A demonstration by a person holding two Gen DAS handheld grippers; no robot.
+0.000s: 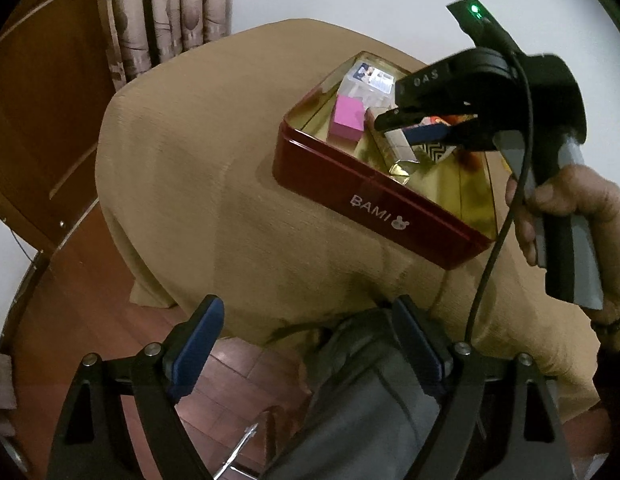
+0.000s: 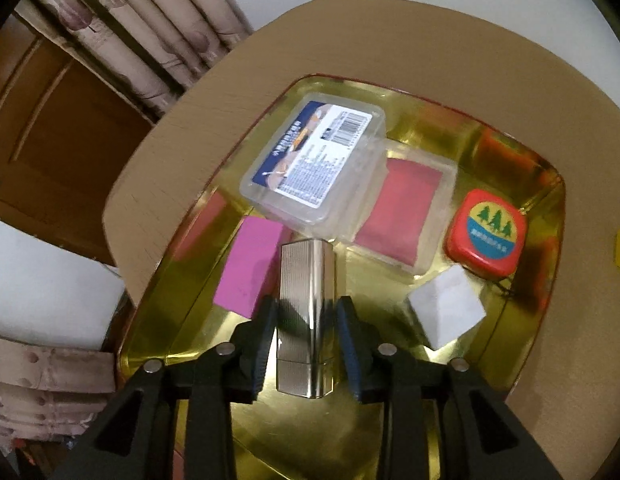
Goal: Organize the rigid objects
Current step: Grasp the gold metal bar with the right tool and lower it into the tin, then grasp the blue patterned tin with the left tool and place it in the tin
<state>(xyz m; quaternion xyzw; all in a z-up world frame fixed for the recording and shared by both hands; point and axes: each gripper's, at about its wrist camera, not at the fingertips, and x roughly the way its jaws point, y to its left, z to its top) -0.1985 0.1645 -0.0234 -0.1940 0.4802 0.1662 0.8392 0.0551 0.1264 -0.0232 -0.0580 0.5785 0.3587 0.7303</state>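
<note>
Placing step. My right gripper (image 2: 305, 344) clamps the silver ribbed case (image 2: 307, 312) over the gold-lined tin (image 2: 510, 152), beside the pink block (image 2: 249, 268). Left gripper (image 1: 305, 344) spread wide, empty, off the surface. Next, I judge: lower into the bare patch, release.

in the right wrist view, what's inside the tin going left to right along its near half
pink block → ribbed silver case between the right gripper jaws → white cube → red box with three green trees on its lid
</note>
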